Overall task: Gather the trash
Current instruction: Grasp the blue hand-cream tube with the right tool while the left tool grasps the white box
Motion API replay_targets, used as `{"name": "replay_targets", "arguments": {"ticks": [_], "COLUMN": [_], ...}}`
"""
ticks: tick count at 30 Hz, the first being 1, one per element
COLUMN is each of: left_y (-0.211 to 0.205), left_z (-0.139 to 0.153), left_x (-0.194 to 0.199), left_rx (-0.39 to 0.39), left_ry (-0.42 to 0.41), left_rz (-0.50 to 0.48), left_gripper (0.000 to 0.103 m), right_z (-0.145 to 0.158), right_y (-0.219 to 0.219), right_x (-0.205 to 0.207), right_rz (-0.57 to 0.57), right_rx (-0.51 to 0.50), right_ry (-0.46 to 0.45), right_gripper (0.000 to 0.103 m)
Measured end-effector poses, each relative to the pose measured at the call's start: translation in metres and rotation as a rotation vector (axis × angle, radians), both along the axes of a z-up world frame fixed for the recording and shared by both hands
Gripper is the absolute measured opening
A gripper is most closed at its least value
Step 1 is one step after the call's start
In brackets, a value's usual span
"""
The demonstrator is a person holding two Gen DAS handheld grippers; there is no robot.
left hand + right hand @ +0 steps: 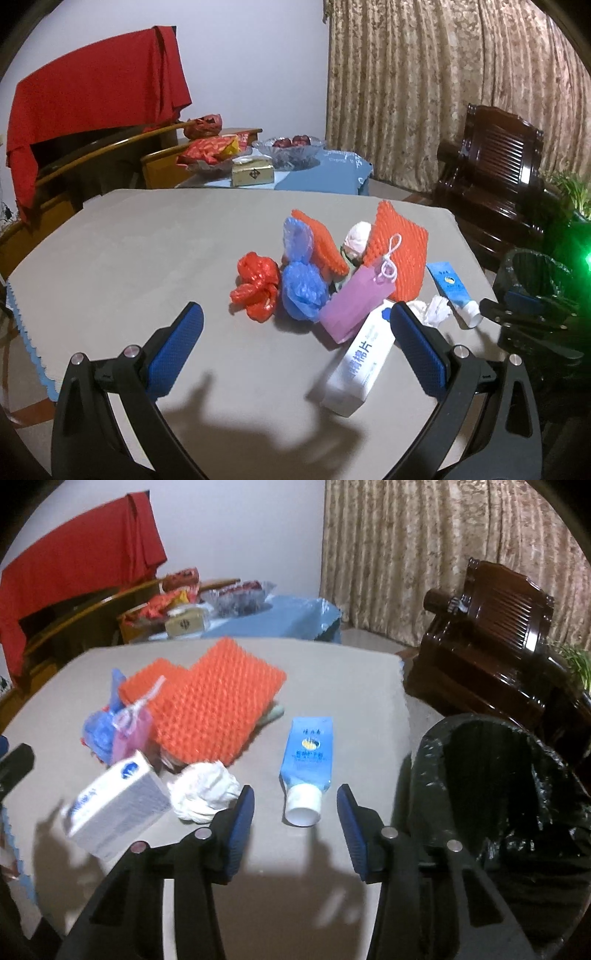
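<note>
Trash lies heaped on the grey table (129, 266): a red plastic bag (256, 286), a blue plastic bag (303, 286), orange foam netting (218, 709), a purple pouch (352, 299), a white box (360, 365), crumpled white tissue (205, 790) and a blue tube (306, 768). My left gripper (295, 325) is open above the table, just short of the red and blue bags; the white box lies by its right finger. My right gripper (295, 805) is open, its blue pads either side of the tube's white cap (302, 808), not touching it.
A bin lined with a black bag (498, 794) stands off the table's right edge. A dark wooden armchair (491, 638) sits behind it. A side table with a blue cloth (325, 177) holds a fruit bowl and snack packets. Curtains hang at the back.
</note>
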State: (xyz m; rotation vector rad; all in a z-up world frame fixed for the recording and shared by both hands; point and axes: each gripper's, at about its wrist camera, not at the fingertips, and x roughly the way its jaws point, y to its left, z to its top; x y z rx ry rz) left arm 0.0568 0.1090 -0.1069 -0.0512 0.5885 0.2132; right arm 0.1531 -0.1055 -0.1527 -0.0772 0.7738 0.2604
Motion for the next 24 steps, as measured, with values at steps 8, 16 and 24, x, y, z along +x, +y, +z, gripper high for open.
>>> {"name": "replay_targets", "arguments": {"ticks": [8, 16, 24], "left_y": [-0.001, -0.012, -0.023], "left_z": [-0.014, -0.028, -0.048], "left_x": [0.011, 0.021, 0.037], "left_rx": [-0.007, -0.016, -0.036], "left_ry": [0.036, 0.068, 0.126], "left_rz": [-0.019, -0.068, -0.126], "left_gripper": [0.096, 0.095, 0.078], "right_z": [-0.02, -0.036, -0.038], "right_y": [0.004, 0.004, 0.005], "right_x": [0.019, 0.036, 0.042], "right_rz": [0.001, 0.004, 0.038], "right_rx": [-0.027, -0.042, -0.01], "right_ry": [0.038, 0.085, 0.121], "right_gripper": [0.043, 0.042, 0.03]}}
